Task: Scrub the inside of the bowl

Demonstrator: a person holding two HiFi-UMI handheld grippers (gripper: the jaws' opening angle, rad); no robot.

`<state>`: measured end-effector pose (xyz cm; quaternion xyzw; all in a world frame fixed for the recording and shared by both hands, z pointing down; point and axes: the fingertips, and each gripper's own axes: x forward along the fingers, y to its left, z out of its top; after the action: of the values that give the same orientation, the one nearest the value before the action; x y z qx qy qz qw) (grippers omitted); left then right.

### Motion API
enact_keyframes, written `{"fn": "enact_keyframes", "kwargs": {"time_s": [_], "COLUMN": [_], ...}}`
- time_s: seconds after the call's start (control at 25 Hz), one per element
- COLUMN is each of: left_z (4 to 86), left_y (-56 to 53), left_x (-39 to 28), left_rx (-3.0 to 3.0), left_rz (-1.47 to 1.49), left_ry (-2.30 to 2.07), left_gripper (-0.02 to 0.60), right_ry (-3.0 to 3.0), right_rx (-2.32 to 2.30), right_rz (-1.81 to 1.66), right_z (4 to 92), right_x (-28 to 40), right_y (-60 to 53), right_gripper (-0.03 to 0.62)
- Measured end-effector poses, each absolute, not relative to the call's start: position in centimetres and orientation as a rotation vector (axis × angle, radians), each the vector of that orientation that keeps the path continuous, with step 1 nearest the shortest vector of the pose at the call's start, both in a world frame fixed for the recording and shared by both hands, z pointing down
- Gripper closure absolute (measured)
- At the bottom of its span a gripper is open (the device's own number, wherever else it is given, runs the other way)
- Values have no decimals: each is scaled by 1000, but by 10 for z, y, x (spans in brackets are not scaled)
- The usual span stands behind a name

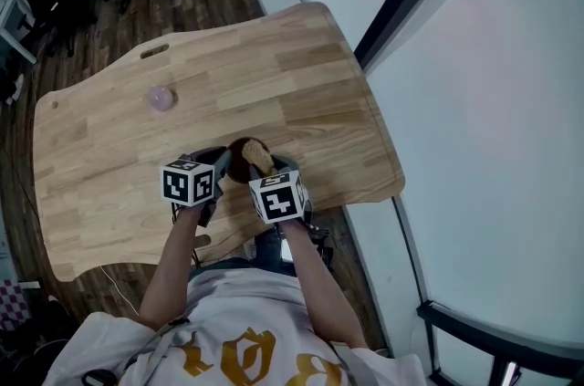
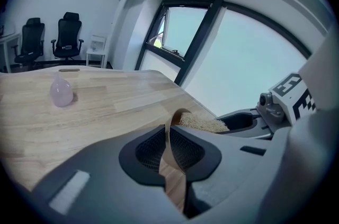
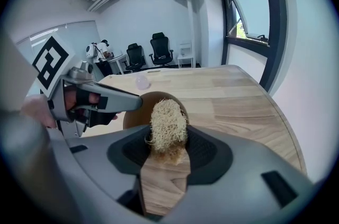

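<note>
- While the marker cubes block much of the head view, only a dark sliver of the bowl shows between the grippers, at the near edge of the table.
- Left gripper is clamped on the bowl's thin wooden rim, and only its own view shows that.
- Right gripper pinches the loofah scrubber at the bowl's mouth. Contact with the inside is hard to judge.
- Pink rounded thing sits well beyond the bowl, too small to identify.
</note>
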<state>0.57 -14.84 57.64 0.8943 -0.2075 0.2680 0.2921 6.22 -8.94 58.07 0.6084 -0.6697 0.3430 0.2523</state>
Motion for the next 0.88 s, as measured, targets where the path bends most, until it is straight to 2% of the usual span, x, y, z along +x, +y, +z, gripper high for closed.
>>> {"fn": "enact_keyframes", "kwargs": {"time_s": [0.88], "left_z": [552], "left_y": [-154], "left_x": [-11], "left_rx": [2254], "left_rz": [571], "left_ry": [-813], "left_gripper": [558], "right_ry": [-2104], "right_rx": [1259], "right_rz": [719], "right_z": [566], "right_x": [25], "right_y": [-115], "right_gripper": [413]}}
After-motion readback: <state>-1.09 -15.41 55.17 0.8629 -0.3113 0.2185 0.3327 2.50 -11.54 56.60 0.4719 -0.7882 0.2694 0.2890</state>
